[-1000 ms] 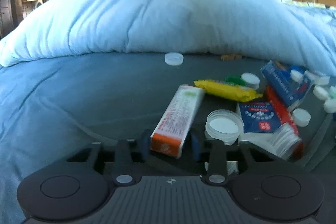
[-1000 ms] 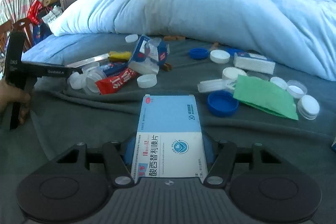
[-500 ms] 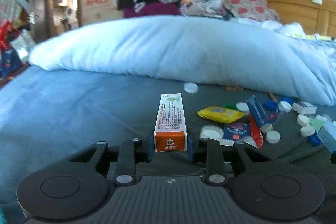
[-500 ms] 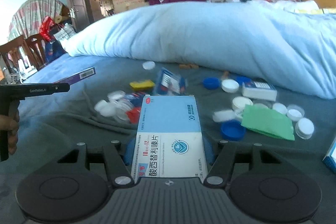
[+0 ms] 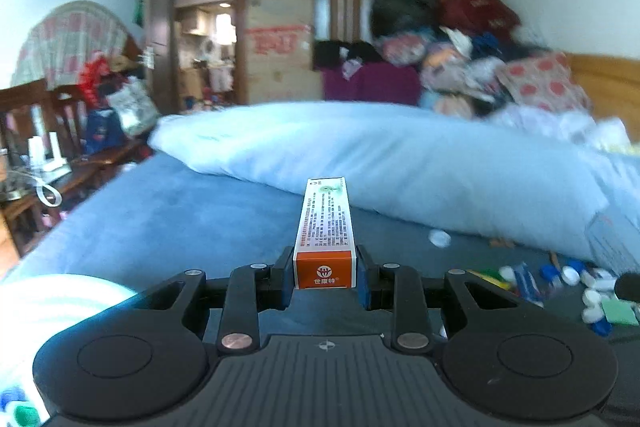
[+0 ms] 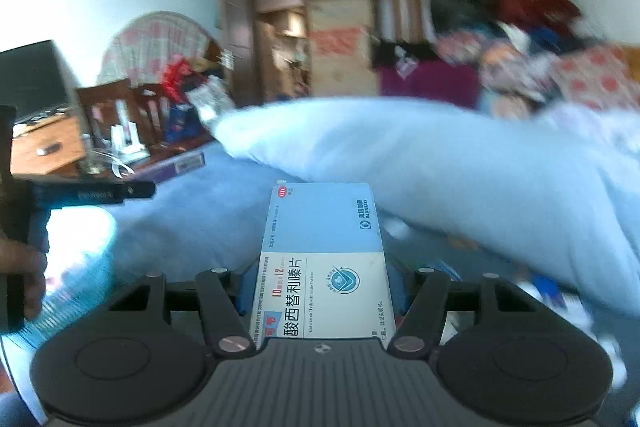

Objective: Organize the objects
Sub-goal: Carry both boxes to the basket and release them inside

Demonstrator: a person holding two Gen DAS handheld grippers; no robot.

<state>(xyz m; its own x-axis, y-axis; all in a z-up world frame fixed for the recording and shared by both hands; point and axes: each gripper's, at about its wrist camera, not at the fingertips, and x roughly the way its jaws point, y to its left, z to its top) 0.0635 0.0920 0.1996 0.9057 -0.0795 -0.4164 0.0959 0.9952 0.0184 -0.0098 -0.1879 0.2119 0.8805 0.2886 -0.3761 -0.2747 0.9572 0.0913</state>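
Bed with blue sheet (image 5: pixel 168 219) fills the lower half of both wrist views, pale blue duvet (image 5: pixel 400 155) bulging across it from 9 to 3 o'clock, clothes pile (image 5: pixel 460 59) and cardboard boxes (image 5: pixel 280 39) behind at 12, wooden chairs (image 5: pixel 48 131) with clutter at 9, all blurred. Right gripper (image 6: pixel 320 291): both jaws pressed on the long sides of a wide blue-and-white tablet box (image 6: pixel 322 259), box lies flat between the fingers (image 6: pixel 244 287), pointing to 12, lifted clear of the sheet, near end with Chinese print at 6. Left gripper (image 5: pixel 325 277): jaws pinched tight on a narrow white carton with an orange end (image 5: pixel 326 231), orange end flush between the blue pads (image 5: pixel 362 283), carton sticks out toward 12, off the bed, duvet behind it. In the right wrist view the left gripper's dark body (image 6: pixel 92 191) shows at 9 o'clock with part of a hand (image 6: pixel 20 267) on its handle. Loose items left on the sheet at 3–4 o'clock in the left view: white caps (image 5: pixel 592 293), blue caps (image 5: pixel 548 271), a green packet (image 5: pixel 618 311), one lone white cap (image 5: pixel 439 238) just under the duvet edge at 2, too blurred to read labels
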